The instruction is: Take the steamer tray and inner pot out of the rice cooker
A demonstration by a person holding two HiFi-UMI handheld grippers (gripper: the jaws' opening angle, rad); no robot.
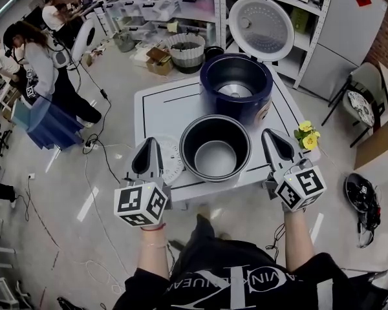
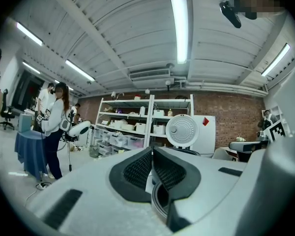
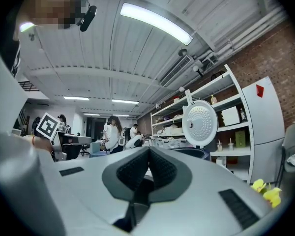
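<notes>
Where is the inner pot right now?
In the head view the inner pot stands on the white table, just in front of the blue rice cooker, between the left gripper and right gripper.

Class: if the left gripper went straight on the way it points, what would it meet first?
Nothing close, it seems: the left gripper points level above the white table, left of the dark blue round rice cooker. The distant white metal shelving looks first in line, though depth is unclear.
</notes>
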